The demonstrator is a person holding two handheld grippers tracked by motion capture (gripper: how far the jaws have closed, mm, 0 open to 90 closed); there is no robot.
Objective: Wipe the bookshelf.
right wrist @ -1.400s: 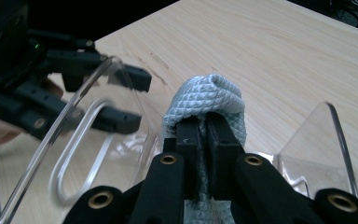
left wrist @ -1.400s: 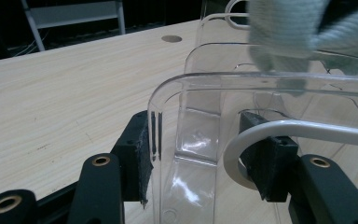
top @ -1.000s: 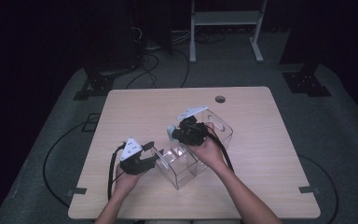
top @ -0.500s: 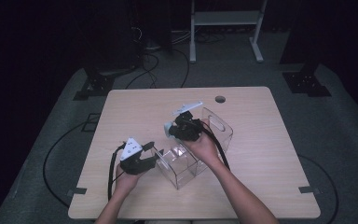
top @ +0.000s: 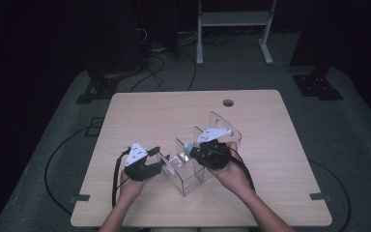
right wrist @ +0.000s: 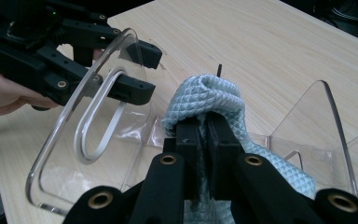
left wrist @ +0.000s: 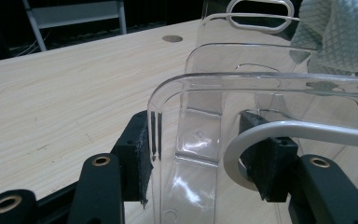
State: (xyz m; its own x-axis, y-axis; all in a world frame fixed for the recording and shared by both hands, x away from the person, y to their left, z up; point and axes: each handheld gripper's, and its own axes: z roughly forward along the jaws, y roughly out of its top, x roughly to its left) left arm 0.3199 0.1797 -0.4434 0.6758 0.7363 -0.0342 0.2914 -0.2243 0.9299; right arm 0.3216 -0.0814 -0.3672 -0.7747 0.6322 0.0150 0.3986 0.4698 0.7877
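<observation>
A clear plastic rack (top: 189,173) with upright dividers stands on the wooden table (top: 149,116) near its front. My left gripper (top: 160,163) is shut on the rack's end wall (left wrist: 191,140): one jaw sits on the wall's outer edge, the other reaches through the white-rimmed handle slot (right wrist: 98,126). Over the rack, my right gripper (top: 194,151) is shut on a light blue quilted cloth (right wrist: 209,95), which bunches over its fingertips between two dividers. The left gripper view shows the cloth (left wrist: 338,32) at the upper right, and the right gripper view shows the left gripper (right wrist: 142,70).
A round cable hole (top: 228,102) lies near the table's far edge. Bare tabletop spreads to the left and behind the rack. Cables trail from both grippers to the front edge. A white frame (top: 232,19) stands on the dark floor beyond.
My right gripper has moved with the cloth to the right and toward the person over the rack. The left gripper and the rack have stayed put.
</observation>
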